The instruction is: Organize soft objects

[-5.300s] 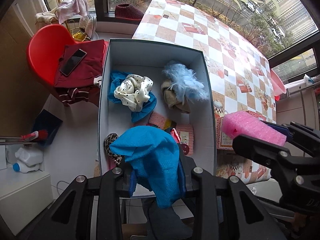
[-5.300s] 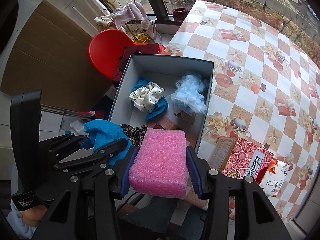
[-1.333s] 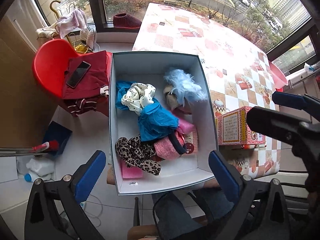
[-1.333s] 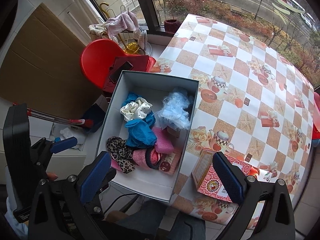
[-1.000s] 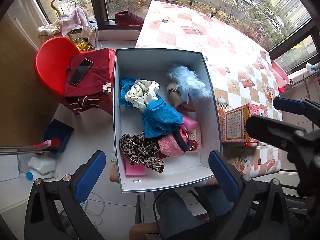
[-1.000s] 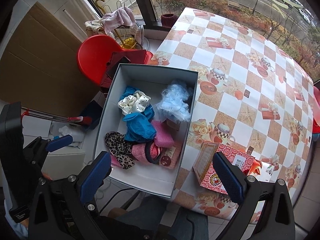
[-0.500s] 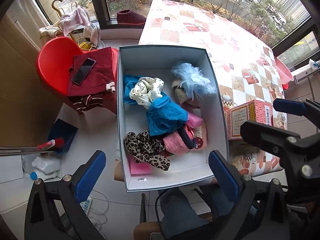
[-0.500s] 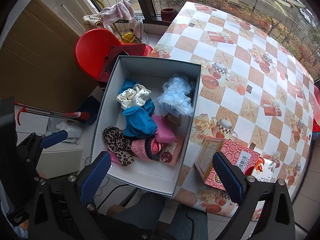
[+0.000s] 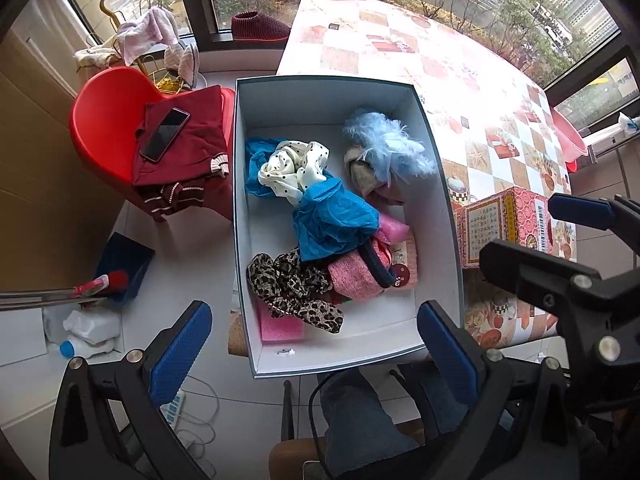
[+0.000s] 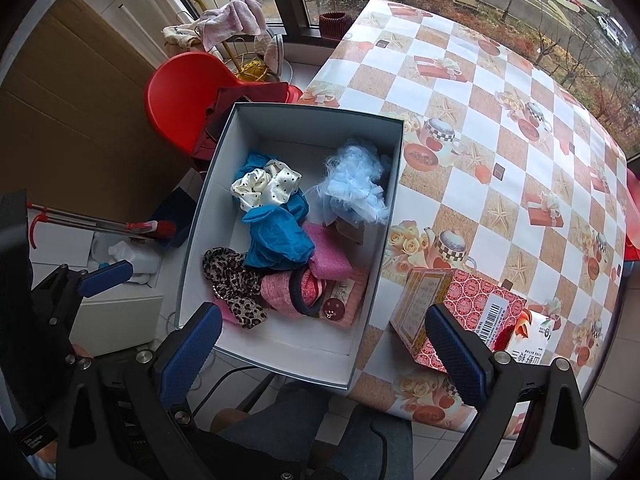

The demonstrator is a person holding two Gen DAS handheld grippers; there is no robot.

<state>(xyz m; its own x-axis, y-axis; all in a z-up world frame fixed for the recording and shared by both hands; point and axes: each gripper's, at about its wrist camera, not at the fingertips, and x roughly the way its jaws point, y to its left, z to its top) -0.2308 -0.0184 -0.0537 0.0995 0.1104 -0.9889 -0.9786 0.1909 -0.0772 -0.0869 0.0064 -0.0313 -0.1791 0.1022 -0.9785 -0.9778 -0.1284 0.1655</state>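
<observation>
The blue cloth [image 9: 334, 220] and pink foam [image 10: 328, 254], formerly gripped, are now found inside the box [image 9: 240, 208]. The left gripper [image 9: 312, 344] and right gripper [image 10: 324, 354] are held wide apart, empty. The cloth is judged light and limp; a bunched fold is best pinched.

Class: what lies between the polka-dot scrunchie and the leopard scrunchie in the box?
A crumpled blue cloth, lying between polka-dot scrunchie and leopard scrunchie; both views show it.

Right wrist: I see the white box [image 10: 208, 216] packed with soft items, frame centre.
Right gripper [image 10: 320, 354] spread wide, nothing held; blue cloth [image 10: 276, 240] tops the pile, red carton [image 10: 460, 308] on the tablecloth lower right.
</observation>
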